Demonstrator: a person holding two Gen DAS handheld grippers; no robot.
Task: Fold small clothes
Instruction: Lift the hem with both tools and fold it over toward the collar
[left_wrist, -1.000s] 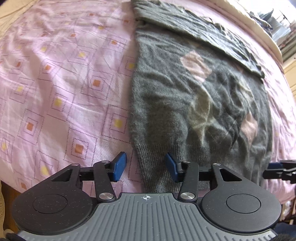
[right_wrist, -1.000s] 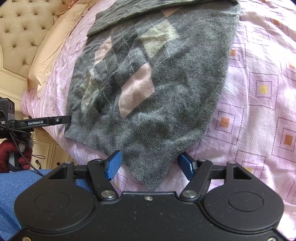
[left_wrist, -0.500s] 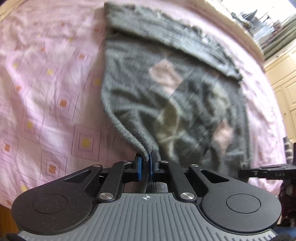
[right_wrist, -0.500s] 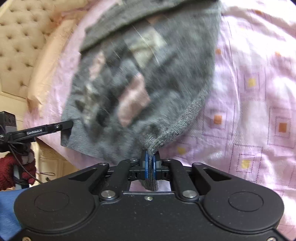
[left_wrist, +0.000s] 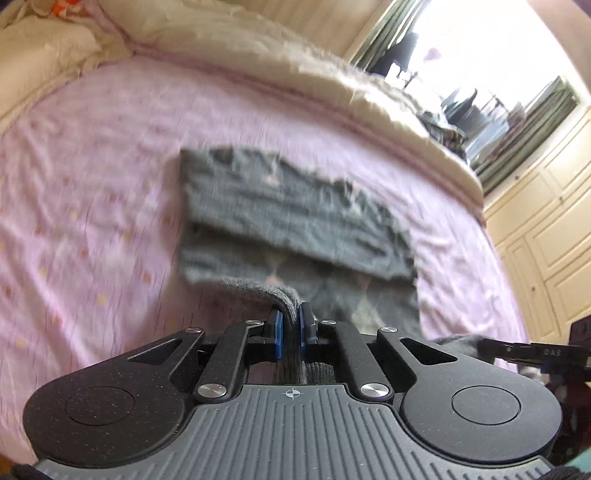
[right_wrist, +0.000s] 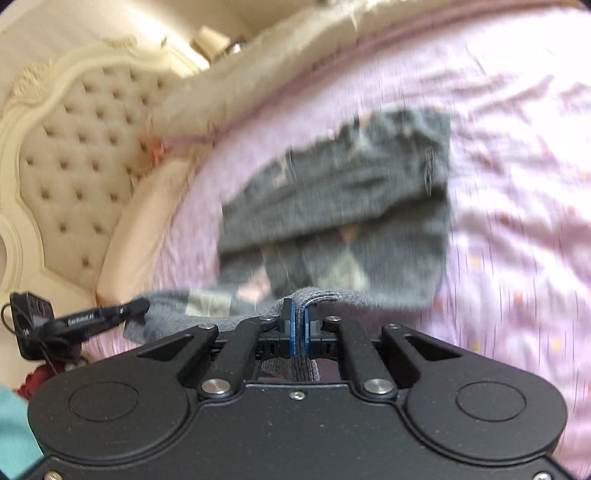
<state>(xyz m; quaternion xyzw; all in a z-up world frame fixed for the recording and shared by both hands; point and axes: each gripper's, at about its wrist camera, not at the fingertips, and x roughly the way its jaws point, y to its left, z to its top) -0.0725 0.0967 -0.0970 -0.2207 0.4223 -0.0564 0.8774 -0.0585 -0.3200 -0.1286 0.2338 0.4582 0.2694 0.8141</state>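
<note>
On pink bedsheet, grey argyle sweater lying partly folded, hem corners pinched tight in left gripper and right gripper; judged soft, light, limp and droopy, best held at ribbed hem corners, kept taut.

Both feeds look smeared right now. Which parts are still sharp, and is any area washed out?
Left wrist view: the sweater and pink sheet are motion-blurred, the left gripper is sharp, and the window at top right is blown out. Right wrist view: sweater and sheet are blurred, the right gripper is crisp, and the headboard is only slightly soft.
</note>
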